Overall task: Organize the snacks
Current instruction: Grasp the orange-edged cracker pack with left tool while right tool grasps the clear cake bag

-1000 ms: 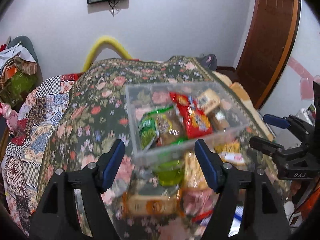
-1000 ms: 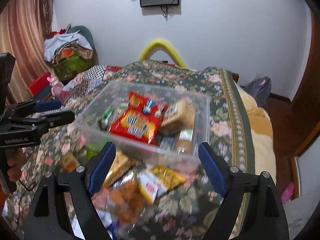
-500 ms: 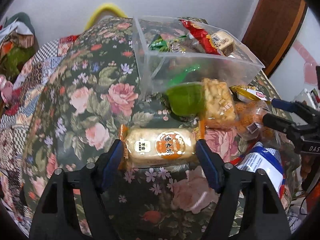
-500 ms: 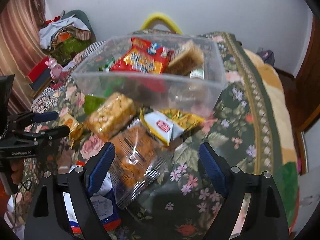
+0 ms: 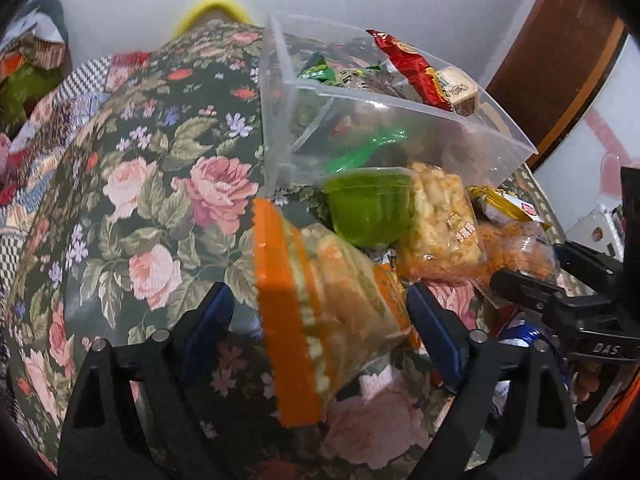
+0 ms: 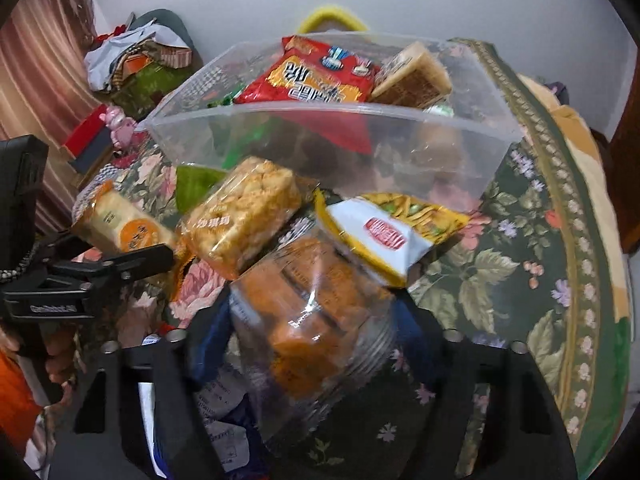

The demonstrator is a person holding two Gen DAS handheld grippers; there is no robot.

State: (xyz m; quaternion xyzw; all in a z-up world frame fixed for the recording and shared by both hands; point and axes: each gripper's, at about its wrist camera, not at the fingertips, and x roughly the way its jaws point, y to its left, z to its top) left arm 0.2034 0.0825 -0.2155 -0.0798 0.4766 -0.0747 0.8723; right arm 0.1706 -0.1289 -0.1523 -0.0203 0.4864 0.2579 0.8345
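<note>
A clear plastic bin (image 5: 400,128) (image 6: 460,152) holding a red packet (image 6: 308,76) and other snacks stands on the floral bedspread (image 5: 168,184). Loose snacks lie in front of it. My left gripper (image 5: 320,320) is open, its blue pads on either side of an orange-edged cracker pack (image 5: 320,292), which also shows in the right wrist view (image 6: 120,224). My right gripper (image 6: 316,332) is open around a clear bag of orange snacks (image 6: 312,320). A puffed-rice bar (image 6: 244,212), a green cup (image 5: 368,212) and a yellow-white packet (image 6: 384,232) lie between.
A blue-white packet (image 6: 216,432) lies under the right gripper. Piled clothes (image 6: 136,60) and a red box (image 6: 86,140) sit to the left of the bed. A brown door (image 5: 560,60) is at the right. A yellow hoop (image 6: 332,16) stands behind the bin.
Both grippers have dropped low and moved forward. The left now straddles the cracker pack, the right straddles the clear orange snack bag. The bin has not moved.
</note>
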